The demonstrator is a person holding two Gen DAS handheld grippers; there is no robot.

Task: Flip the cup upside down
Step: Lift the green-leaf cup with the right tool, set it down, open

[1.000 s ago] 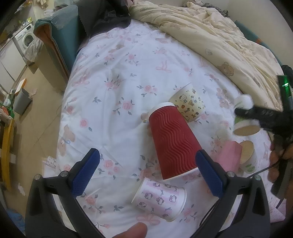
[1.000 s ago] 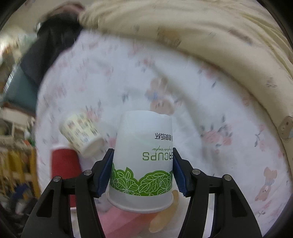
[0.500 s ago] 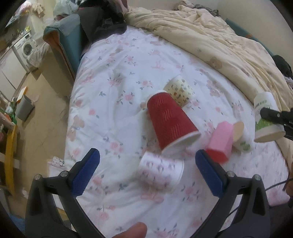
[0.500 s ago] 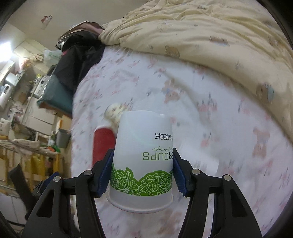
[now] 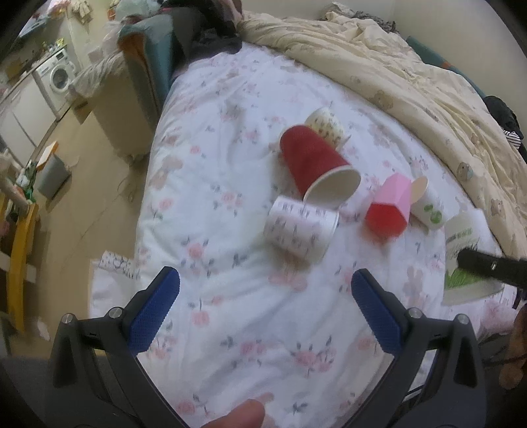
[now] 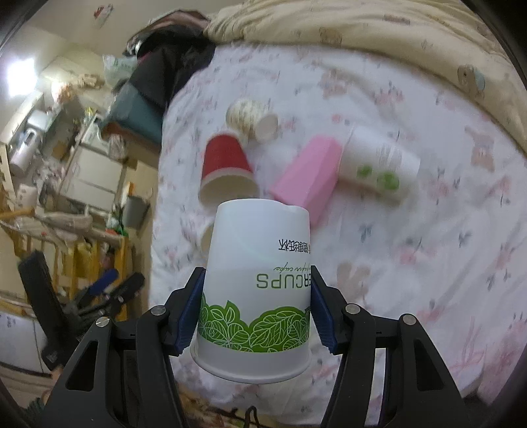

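Note:
My right gripper [image 6: 257,316] is shut on a white paper cup with green leaf print [image 6: 258,280], held base up and rim toward the camera, above the bed. The same cup [image 5: 464,260] shows at the right edge of the left wrist view. My left gripper [image 5: 265,309] is open and empty above the floral sheet [image 5: 230,296]. Several cups lie tipped on the sheet: a red ribbed cup [image 5: 314,163], a patterned white cup [image 5: 301,232], a pink cup [image 5: 390,205], a small yellowish printed cup [image 5: 326,123] and a white cup with green dots [image 5: 426,207].
A cream quilt [image 5: 411,79] is bunched along the far and right side of the bed. The bed's left edge drops to the floor, with a grey bin [image 5: 52,177] and a washing machine [image 5: 57,77]. Dark clothes [image 5: 204,29] lie at the head.
Both grippers have pulled back from the cups. The right gripper, still holding the white cup, has moved toward the near right of the bed. The pile looks smaller and farther away.

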